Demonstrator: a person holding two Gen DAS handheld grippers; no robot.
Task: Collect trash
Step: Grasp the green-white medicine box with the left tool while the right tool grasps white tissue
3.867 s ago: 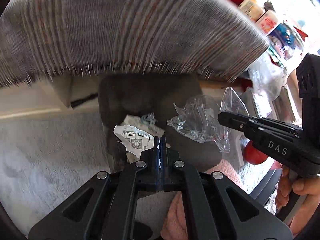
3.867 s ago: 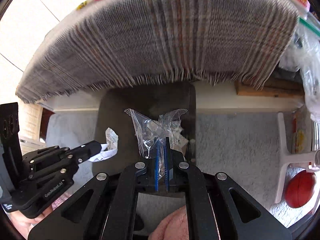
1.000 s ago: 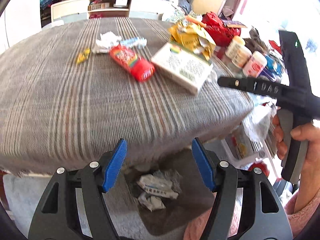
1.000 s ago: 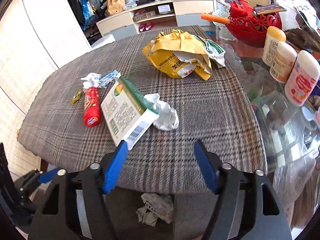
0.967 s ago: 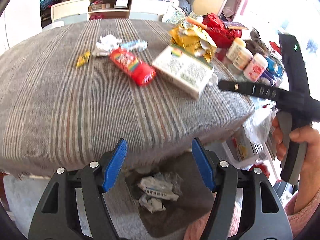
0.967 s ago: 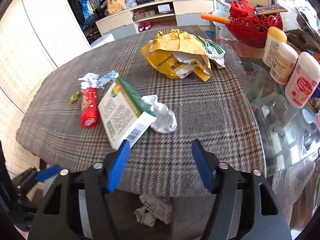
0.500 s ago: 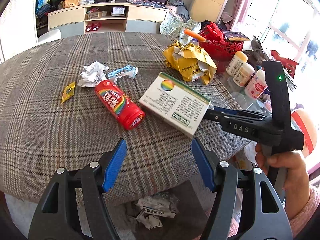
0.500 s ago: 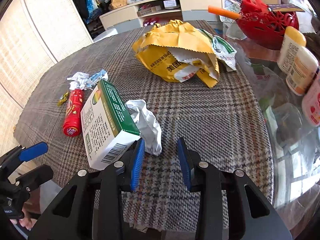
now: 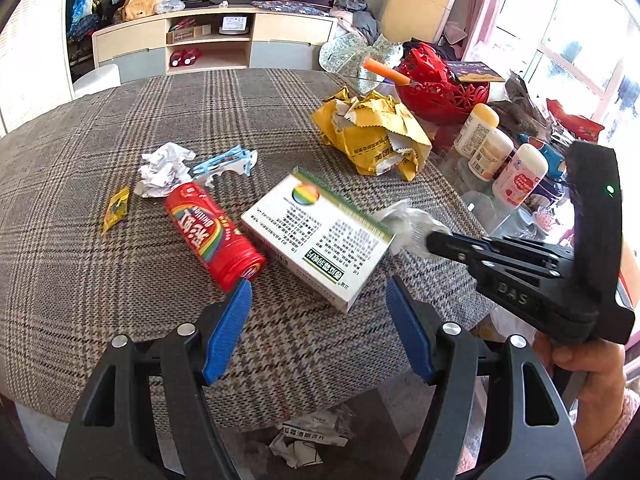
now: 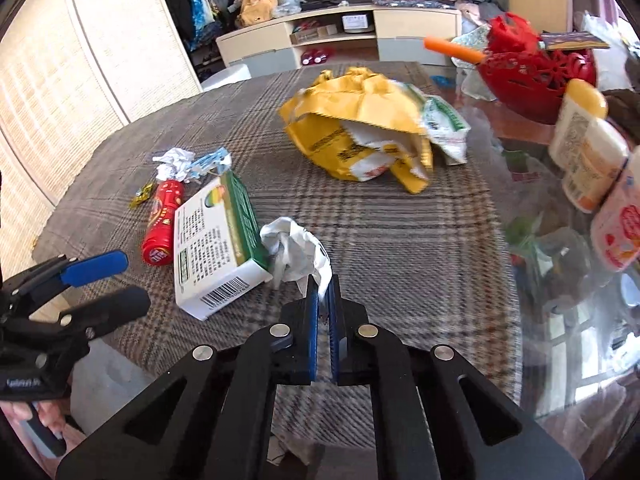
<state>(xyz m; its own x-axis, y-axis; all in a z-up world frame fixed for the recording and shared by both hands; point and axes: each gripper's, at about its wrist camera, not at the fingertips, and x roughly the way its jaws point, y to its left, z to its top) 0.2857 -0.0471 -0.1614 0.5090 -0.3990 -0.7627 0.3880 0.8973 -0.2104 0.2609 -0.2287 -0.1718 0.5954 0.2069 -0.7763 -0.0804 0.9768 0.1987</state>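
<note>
A: What is changing on the table (image 9: 80,280) right now?

B: The right gripper (image 10: 323,292), which was spread wide a second ago, is now pressing its jaws together on the near edge of the crumpled white paper (image 10: 296,254). That wad is lying near the table's front edge, touching the right end of the white and green box (image 10: 218,248).

A: And the left gripper (image 9: 318,328)?

B: It is hovering over the front edge with its jaws still spread wide, holding nothing. The box and the red tube (image 9: 214,236) are lying just ahead of it.

A: So what is this meaning for the collecting?

B: I am judging that the wad is now caught and ready to be lifted away. Below the front edge, scraps of paper (image 9: 308,436) are lying on a dark surface, so that is probably where it is going. The yellow bag (image 10: 360,128), the other crumpled paper (image 9: 162,168) and the small yellow wrapper (image 9: 116,208) are still waiting further back.
</note>
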